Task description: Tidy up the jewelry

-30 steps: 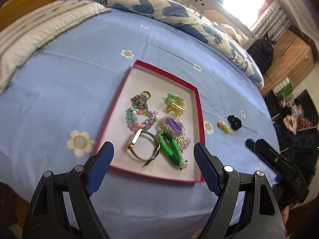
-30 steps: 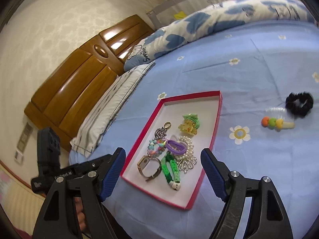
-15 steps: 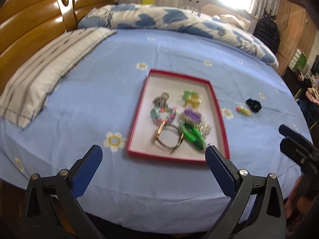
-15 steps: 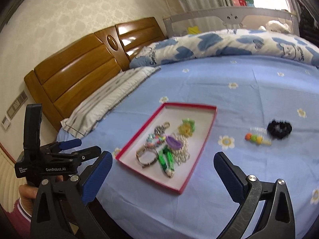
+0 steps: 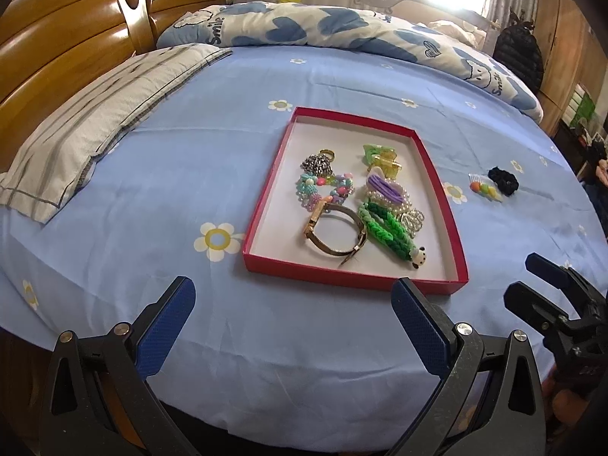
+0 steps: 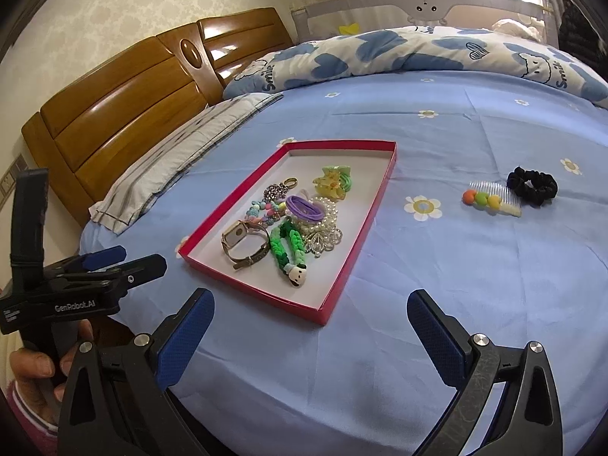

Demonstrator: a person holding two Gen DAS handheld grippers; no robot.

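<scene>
Both the left tongs (image 5: 292,309) and right tongs (image 6: 309,321) are hovering, angled downward, spread wide and empty over the bed's (image 5: 159,159) near edge, facing the jewelry-filled red tray (image 5: 266,205) lying mid-bed.

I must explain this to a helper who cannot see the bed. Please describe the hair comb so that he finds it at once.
On the blue flowered bedsheet, look outside the red tray, on the side away from the headboard. The hair comb lies there on the sheet next to a black scrunchie. Unlike the scrunchie, it has clear teeth and a row of orange, green and yellow beads.
</scene>
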